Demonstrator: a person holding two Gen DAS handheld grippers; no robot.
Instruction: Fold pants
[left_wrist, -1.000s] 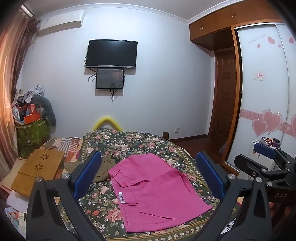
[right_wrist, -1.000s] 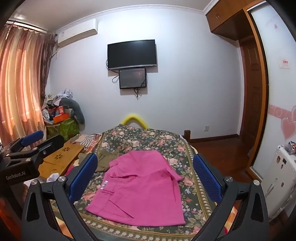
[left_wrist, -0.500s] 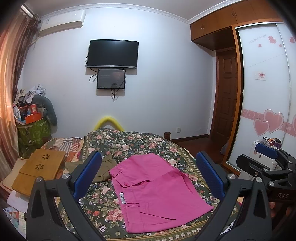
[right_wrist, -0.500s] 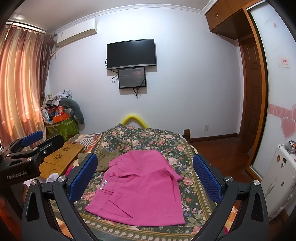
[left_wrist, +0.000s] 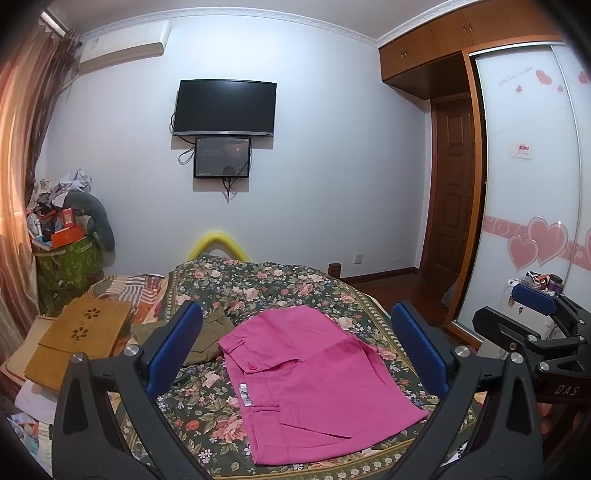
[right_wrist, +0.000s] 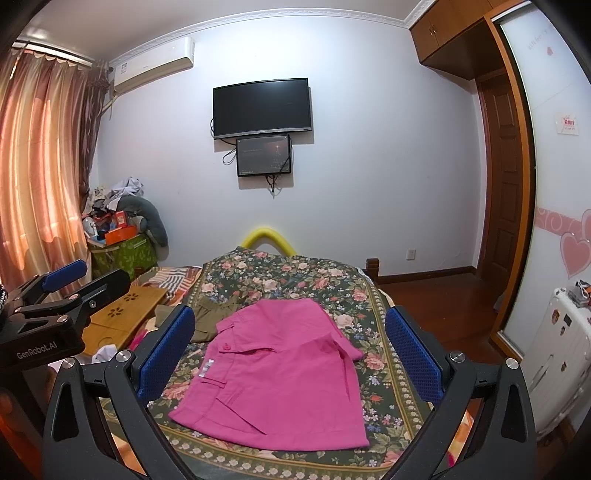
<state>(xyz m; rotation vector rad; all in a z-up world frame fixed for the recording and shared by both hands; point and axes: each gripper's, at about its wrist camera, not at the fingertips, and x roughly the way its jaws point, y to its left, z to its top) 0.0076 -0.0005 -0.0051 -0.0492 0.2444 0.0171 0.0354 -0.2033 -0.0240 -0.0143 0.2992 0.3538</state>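
The pants (left_wrist: 314, 384) are laid on the floral bedspread (left_wrist: 266, 284), pink, flat except for a flap of fabric doubled over along the right side, with the waistband and its button turned toward the left. A small olive garment (left_wrist: 207, 336) is touched by their far left corner. Both grippers are held above the near end of the bed, well apart from the cloth: the left gripper (left_wrist: 297, 354) is seen with its blue pads spread wide and nothing between them, and the right gripper (right_wrist: 290, 356) is likewise spread wide and empty. Against the frames of the preceding second, almost no change is found; the pants are unmoved and only a slight drift of both views is noted. From this it is judged that no fold is under way and that a pause before the next grasp is being made. A descent to the near hem or the side corners is probably called for next.
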